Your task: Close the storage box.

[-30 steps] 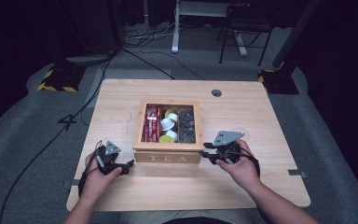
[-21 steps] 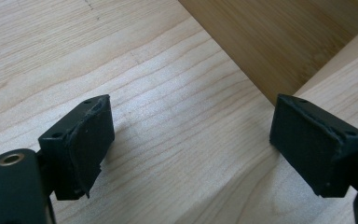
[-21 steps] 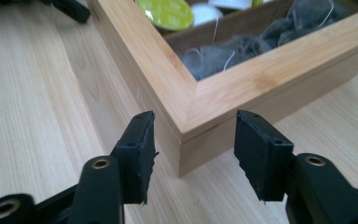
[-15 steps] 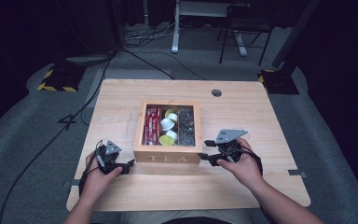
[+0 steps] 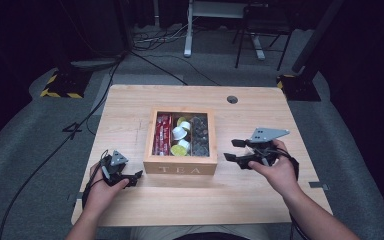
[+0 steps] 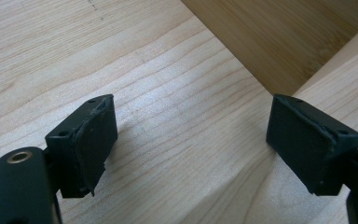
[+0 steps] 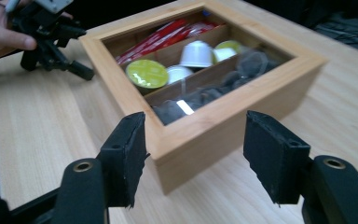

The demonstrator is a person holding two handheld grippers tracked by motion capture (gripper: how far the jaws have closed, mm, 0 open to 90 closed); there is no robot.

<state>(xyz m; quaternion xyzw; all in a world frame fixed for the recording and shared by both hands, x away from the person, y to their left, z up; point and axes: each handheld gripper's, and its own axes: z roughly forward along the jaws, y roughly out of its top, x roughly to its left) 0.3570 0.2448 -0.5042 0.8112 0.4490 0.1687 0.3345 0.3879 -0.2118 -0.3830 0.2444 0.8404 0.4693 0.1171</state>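
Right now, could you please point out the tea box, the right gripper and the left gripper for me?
tea box (image 5: 180,170), high view, on its front wall with the lettering.
right gripper (image 5: 236,150), high view, midway between its open fingertips.
left gripper (image 5: 134,177), high view, at its fingertips.

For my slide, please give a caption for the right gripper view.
Open right gripper faces a corner of the wooden tea box holding capsules.

You have a pale wooden table (image 5: 130,115) with a matt, visibly grained top, and on it a tea box (image 5: 181,169) of smooth, light varnished wood whose clear lid pane (image 7: 200,100) throws glossy glints. Your right gripper (image 7: 193,154) carries matt black pads (image 7: 130,149), rough at the edges, on smooth black plastic arms.
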